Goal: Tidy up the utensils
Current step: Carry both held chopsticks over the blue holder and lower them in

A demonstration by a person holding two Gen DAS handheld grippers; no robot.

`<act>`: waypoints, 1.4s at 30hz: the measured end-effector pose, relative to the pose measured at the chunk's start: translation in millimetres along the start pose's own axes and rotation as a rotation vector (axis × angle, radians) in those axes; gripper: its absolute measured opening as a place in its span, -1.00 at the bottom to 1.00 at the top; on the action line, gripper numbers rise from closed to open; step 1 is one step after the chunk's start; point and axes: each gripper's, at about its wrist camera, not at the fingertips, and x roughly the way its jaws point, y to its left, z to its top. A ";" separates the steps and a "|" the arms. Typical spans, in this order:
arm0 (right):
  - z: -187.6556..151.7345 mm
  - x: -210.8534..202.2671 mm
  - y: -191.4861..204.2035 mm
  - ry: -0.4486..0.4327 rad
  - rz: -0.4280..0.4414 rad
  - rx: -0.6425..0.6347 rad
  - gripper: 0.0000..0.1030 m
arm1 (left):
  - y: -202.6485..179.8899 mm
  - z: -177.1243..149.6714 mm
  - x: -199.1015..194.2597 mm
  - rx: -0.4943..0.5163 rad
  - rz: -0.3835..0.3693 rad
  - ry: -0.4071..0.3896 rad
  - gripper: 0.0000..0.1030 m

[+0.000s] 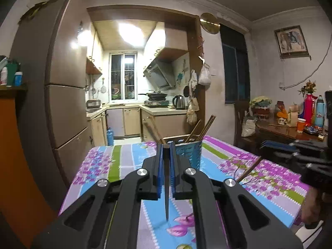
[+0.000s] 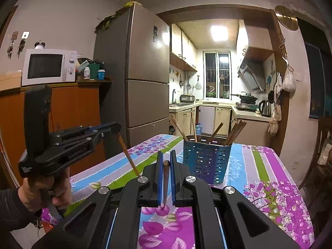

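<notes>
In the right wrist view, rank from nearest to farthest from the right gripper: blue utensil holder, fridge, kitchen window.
1. Blue utensil holder: on the table just ahead of the right gripper, slightly right.
2. Fridge: past the table's far edge, to the left.
3. Kitchen window: on the kitchen's back wall, farthest.

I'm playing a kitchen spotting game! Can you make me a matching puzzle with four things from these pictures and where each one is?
Things:
1. blue holder
2. microwave
3. kettle
4. chopstick

Places:
A. on the kitchen counter
B. between the right gripper fingers
C. on the orange cabinet
D. on the flowery tablecloth

Pairs: 1-D, 2-C, 3-A, 4-B
</notes>
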 end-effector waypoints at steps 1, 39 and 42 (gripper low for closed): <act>3.2 2.2 -3.1 0.005 0.003 0.004 -0.85 | -2.8 5.6 2.4 0.004 -0.005 0.001 -0.91; 110.4 9.4 -75.8 -0.129 -0.052 0.012 -0.85 | -34.9 82.9 46.3 0.007 -0.034 0.031 -0.91; 121.5 18.9 -79.1 -0.137 -0.065 0.015 -0.85 | -34.1 91.5 54.2 0.001 -0.018 0.029 -0.91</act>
